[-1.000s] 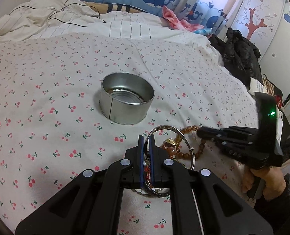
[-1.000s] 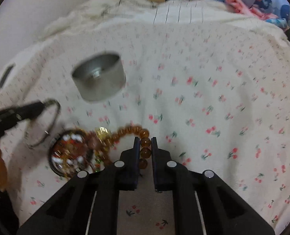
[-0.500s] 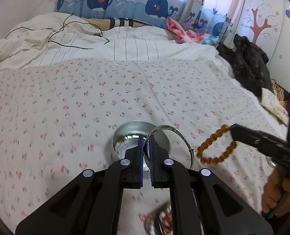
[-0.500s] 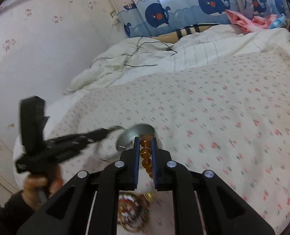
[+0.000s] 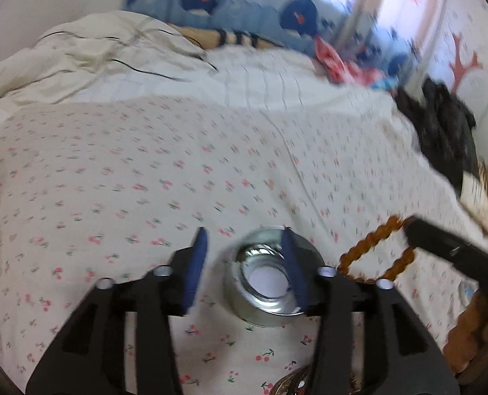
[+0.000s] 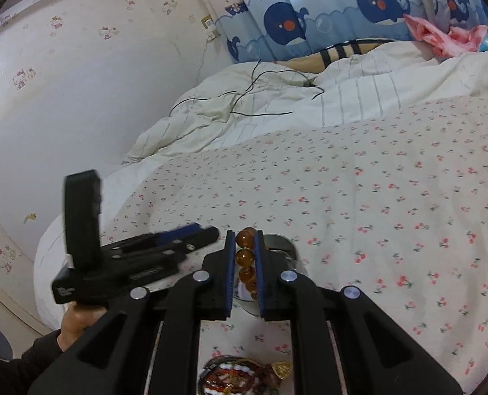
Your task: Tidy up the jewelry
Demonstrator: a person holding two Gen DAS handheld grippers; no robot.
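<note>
Left claw [image 5: 244, 263] spread wide over metal tin [image 5: 267, 288] on cherry-print bed [image 5: 112, 181]; bangle possibly inside, blurred. Right claw [image 6: 244, 256] pinching amber bead bracelet [image 6: 245, 256], hanging at 3 o'clock of tin. Beaded jewelry pile [image 6: 234, 375] at 6 o'clock.

The left gripper [image 5: 244, 260] was held open above the metal tin [image 5: 270, 291]; the amber bead bracelet [image 5: 373, 253] was gripped by the right gripper [image 5: 411, 230] nearby.

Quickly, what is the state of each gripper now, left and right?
Left gripper: open, fingers wide apart above the metal tin, holding nothing.
Right gripper: closed on the amber bead bracelet.
</note>
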